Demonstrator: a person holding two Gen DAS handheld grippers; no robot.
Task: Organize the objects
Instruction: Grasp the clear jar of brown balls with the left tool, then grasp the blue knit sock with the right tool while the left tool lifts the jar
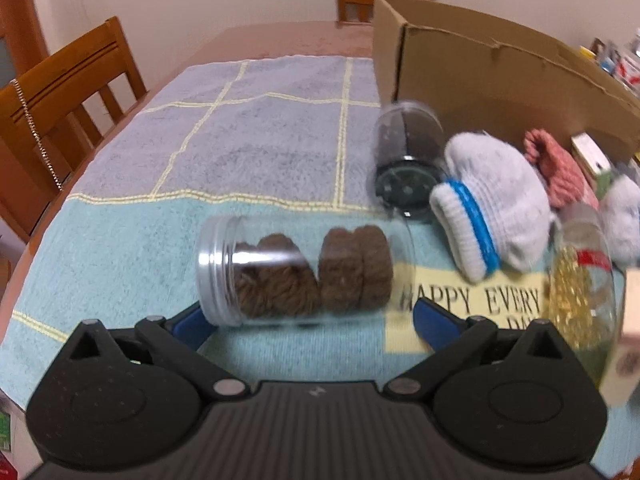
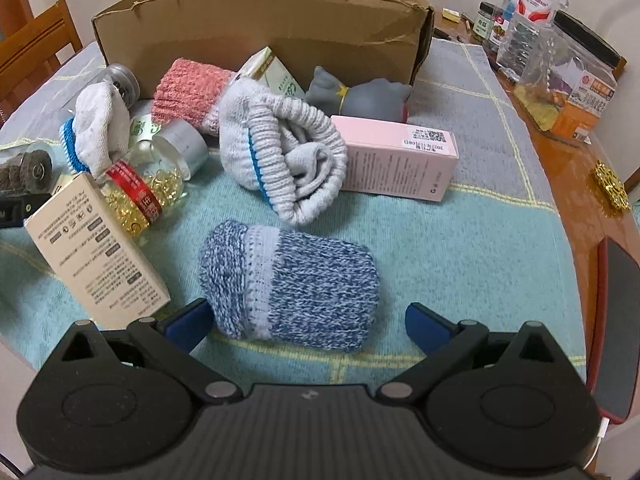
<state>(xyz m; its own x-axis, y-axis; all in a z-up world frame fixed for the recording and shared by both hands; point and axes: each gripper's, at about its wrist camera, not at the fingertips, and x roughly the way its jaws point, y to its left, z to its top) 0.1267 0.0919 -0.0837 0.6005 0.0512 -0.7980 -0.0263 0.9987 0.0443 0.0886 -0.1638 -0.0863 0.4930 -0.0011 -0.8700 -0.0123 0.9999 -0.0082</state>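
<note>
A rolled sock (image 2: 290, 284) is laid on the towel (image 2: 460, 248) nearest the camera; a second rolled sock (image 2: 284, 156) lies behind it, beside a carton (image 2: 400, 158), with the cardboard box (image 2: 264, 28) farthest back.

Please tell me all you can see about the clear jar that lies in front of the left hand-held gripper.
The jar is clear plastic with a screw-on lid of the same look at its left end. It lies on its side on the towel, holding round brown wool-like pads. The open left hand-held gripper brackets it, fingers near both ends; contact is unclear.
</note>
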